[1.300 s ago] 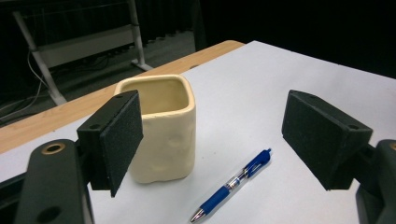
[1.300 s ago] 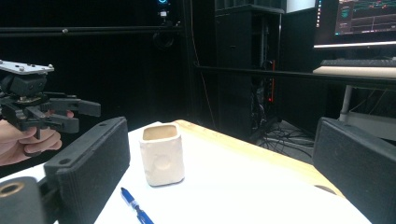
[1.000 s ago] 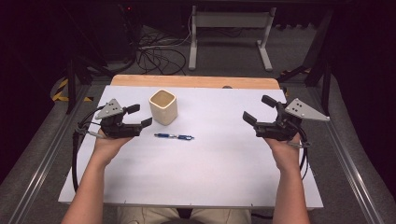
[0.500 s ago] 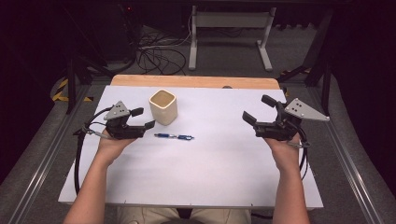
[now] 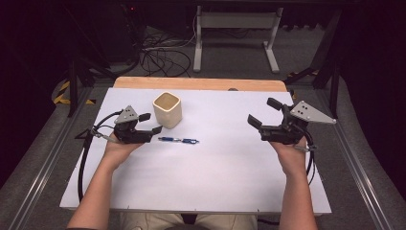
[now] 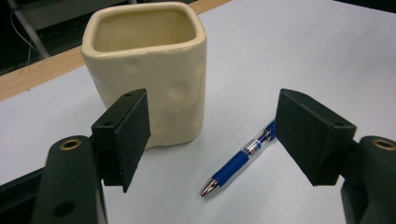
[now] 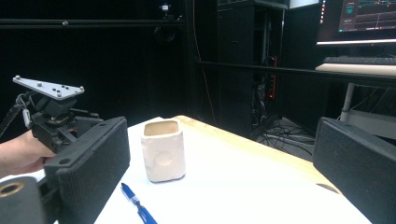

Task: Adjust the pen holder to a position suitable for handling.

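We see both tongs spread: left gripper (image 5: pixel 150 123) near the cream cup (image 5: pixel 167 109) and blue pen (image 5: pixel 178 140), right gripper (image 5: pixel 265 113) well apart, holding nothing

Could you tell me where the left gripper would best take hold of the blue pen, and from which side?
Probably mid-barrel, from above, jaws across its width. The pen lies flat on the white table, tip toward the open left gripper, clear of the cup. The barrel is slim and round, so a centred pinch should keep it level.
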A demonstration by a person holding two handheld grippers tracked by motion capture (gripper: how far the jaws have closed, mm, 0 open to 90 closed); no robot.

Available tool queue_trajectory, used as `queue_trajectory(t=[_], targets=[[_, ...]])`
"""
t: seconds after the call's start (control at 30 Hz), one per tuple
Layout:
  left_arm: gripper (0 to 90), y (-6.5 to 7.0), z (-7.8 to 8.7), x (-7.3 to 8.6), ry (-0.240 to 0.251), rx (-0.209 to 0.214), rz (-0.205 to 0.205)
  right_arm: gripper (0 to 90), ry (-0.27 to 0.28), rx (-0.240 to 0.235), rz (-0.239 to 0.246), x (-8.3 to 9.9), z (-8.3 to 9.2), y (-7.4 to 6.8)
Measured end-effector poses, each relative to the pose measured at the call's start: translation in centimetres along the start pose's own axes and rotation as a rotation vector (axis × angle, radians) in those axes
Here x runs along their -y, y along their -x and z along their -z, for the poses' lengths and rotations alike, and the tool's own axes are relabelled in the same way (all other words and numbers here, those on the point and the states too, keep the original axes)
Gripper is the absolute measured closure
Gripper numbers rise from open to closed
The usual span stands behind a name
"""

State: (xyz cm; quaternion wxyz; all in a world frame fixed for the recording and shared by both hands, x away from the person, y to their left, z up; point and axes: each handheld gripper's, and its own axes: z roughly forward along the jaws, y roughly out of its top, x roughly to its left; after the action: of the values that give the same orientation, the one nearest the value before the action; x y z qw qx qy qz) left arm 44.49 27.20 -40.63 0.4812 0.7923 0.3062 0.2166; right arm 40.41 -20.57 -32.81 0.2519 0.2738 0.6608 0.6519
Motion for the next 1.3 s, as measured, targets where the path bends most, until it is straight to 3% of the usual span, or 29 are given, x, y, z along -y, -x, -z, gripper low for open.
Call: queue_trajectory(t=[0.47, 0.77, 1.07, 1.3], targets=[[30.0, 0.0, -1.3, 0.6, -0.052, -0.005, -0.015, 5.0, -0.003, -0.002, -0.001, 0.0, -0.1, 0.0], [34.5, 0.2, -2.3, 1.2, -0.113, 0.003, -0.051, 5.0, -0.002, -0.001, 0.002, 0.0, 0.0, 0.1], [36.3, 0.3, -3.0, 1.7, -0.157, 0.026, -0.056, 5.0, -0.002, -0.004, 0.001, 0.0, 0.0, 0.0], [40.0, 0.6, -3.7, 2.1, -0.212, 0.014, -0.078, 5.0, -0.007, -0.008, 0.003, 0.1, -0.1, 0.0]])
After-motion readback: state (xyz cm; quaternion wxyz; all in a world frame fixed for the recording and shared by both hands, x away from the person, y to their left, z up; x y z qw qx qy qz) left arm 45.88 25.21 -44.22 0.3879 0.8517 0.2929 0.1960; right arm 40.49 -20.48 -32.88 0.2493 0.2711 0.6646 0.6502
